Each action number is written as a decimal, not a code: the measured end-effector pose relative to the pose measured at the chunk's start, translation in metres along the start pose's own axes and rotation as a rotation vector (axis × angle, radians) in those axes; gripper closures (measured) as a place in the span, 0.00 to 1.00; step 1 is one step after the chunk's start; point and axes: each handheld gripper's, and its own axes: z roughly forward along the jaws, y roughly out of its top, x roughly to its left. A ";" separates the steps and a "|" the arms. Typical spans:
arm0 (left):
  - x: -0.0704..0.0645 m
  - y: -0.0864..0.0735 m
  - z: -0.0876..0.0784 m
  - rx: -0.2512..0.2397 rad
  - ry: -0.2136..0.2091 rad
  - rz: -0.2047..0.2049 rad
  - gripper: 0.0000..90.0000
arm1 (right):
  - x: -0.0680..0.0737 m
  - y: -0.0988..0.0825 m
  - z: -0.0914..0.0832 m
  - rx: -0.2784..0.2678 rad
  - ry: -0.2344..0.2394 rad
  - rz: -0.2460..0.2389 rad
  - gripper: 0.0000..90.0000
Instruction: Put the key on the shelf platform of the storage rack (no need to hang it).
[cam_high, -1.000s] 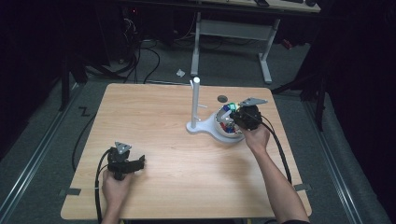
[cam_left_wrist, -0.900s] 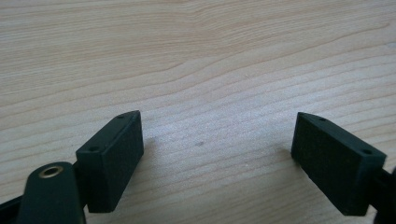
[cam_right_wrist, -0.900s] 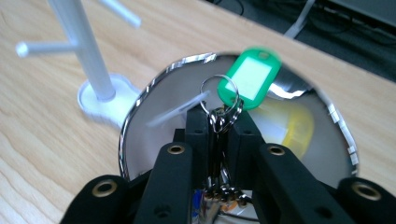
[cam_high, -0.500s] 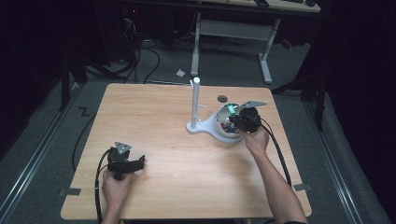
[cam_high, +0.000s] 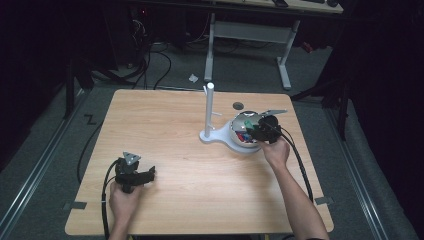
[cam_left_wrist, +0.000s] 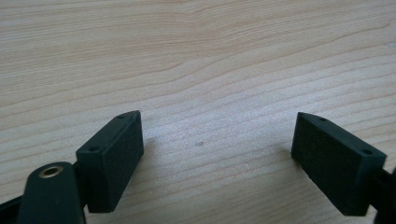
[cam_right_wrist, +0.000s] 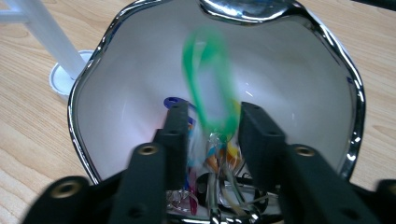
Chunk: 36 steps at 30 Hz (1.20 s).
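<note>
The right hand-held gripper (cam_right_wrist: 210, 126) hangs over the white bowl (cam_high: 239, 142) at the bench's (cam_high: 165, 130) right side; its jaws have just been opening and stand narrowly parted, with a blurred green ring (cam_right_wrist: 208, 84) between them, seemingly free of the pads. The ring looks light, thin, springy and slippery, so it is best pinched across its band. One green ring shows, above a tangle of coloured loops too mixed to count. One white post (cam_high: 209, 112) stands left of the bowl. The left hand-held gripper (cam_left_wrist: 217, 154) rests wide open on bare wood.
</note>
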 end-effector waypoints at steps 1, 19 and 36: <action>0.000 0.000 0.000 0.000 0.000 0.000 0.19 | -0.001 0.000 -0.001 -0.003 0.001 0.001 0.64; 0.000 0.000 0.000 0.000 -0.001 0.000 0.19 | -0.005 0.005 -0.050 -0.135 0.016 0.013 0.52; 0.000 0.000 0.000 0.000 -0.001 0.001 0.19 | -0.007 -0.012 -0.092 -0.176 0.020 0.029 0.53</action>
